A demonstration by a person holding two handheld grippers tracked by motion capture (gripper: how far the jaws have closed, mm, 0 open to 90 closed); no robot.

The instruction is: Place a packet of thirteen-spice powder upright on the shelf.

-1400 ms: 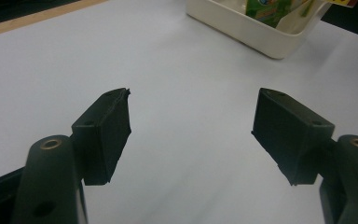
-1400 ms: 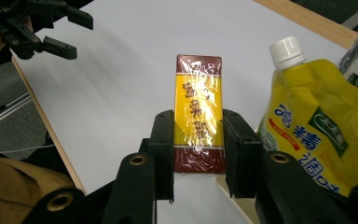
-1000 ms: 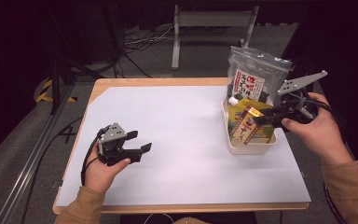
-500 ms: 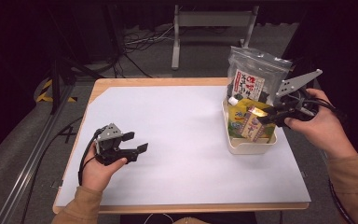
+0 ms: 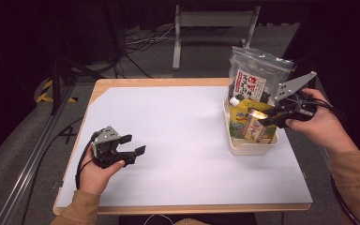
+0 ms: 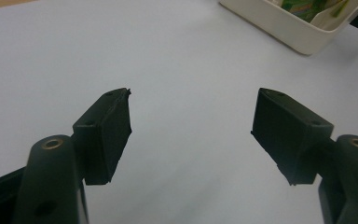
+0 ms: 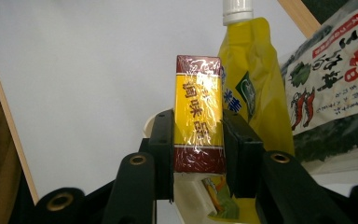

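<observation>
Right gripper view has the right gripper [image 7: 198,154] pinching the yellow box [image 7: 198,114] by its narrow sides, over the white tub [image 5: 248,146] beside the yellow pouch [image 7: 256,88] and snack bag [image 5: 258,77]. I'd lift it straight up, keeping the squeeze even so the slick wrap doesn't slip or catch the pouch. Left gripper [image 5: 129,151] rests with jaws spread, holding nothing.

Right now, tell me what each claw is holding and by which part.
The right claw grips the yellow-and-red box by its lower narrow sides, above the white bin. The left claw stands open over the table, holding nothing.
</observation>
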